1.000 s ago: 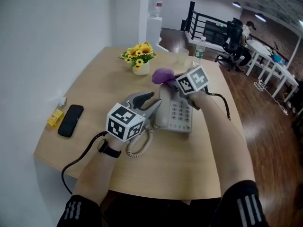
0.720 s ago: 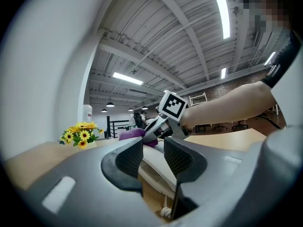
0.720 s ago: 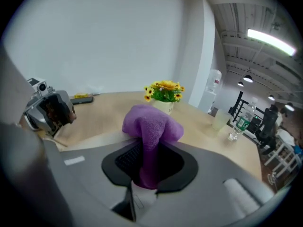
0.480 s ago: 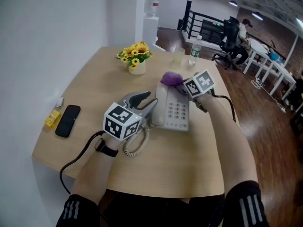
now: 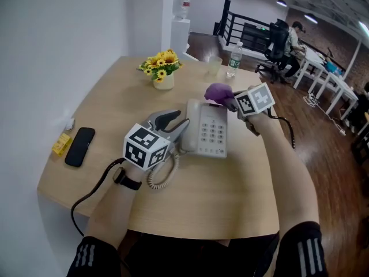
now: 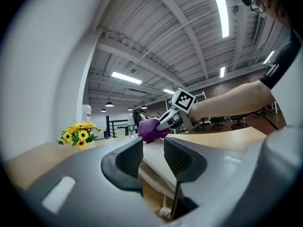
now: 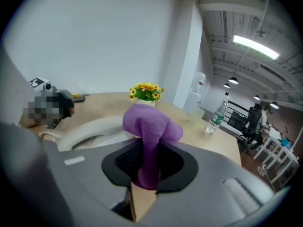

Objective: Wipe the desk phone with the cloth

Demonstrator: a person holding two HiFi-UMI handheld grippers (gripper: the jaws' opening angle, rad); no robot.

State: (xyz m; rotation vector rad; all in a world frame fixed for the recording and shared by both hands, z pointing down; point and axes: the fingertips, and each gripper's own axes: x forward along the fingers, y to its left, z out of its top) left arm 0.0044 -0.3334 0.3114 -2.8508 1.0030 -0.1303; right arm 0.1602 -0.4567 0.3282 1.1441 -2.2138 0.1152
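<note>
A pale grey desk phone [image 5: 206,130] lies mid-table, its handset [image 5: 188,133] along the left side and a coiled cord [image 5: 159,176] trailing toward me. My right gripper [image 5: 229,100] is shut on a purple cloth [image 5: 218,91], which hangs at the phone's far right corner. In the right gripper view the cloth [image 7: 150,126] bulges out from between the jaws of that gripper [image 7: 149,167], above the handset [image 7: 90,131]. My left gripper [image 5: 173,120] stands open beside the handset's left edge. The phone's vented side [image 6: 151,174] shows through the gap between its jaws.
A vase of yellow flowers [image 5: 161,71] stands at the back left. A plastic cup [image 5: 213,67] and a water bottle [image 5: 233,60] stand at the far edge. A black smartphone [image 5: 79,146] and a yellow item [image 5: 61,144] lie near the wall on the left.
My right gripper has carried the purple cloth rightward across the phone's far end, from its left corner to its right corner. The left gripper has stayed beside the handset.
</note>
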